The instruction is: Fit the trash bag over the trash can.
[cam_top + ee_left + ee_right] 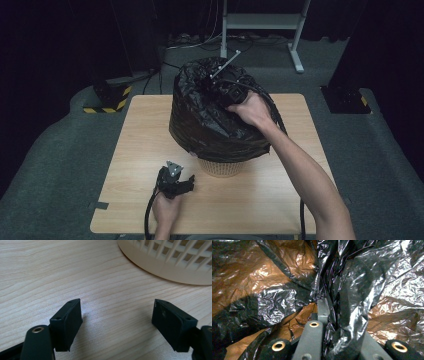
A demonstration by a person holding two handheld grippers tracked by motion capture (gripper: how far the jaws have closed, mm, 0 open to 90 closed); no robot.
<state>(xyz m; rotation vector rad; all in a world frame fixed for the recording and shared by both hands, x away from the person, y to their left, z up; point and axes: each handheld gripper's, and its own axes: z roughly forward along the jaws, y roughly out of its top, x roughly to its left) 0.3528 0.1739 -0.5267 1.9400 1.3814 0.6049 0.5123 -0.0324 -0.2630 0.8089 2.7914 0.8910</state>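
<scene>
Black bag [210,117] sits draped over the cream basket [220,167] at mid-table [280,200], hanging low down its sides. Right gripper [225,90] on top of the bag, jaws clenched on a pleat of film [344,315]. Left gripper [186,184] rests near the basket foot, jaws released, nothing between them. Film looks thin, light, limp, slick; likely to slip or tear if pulled hard. Best hold: a gathered fold near the rim, not a single layer.
</scene>
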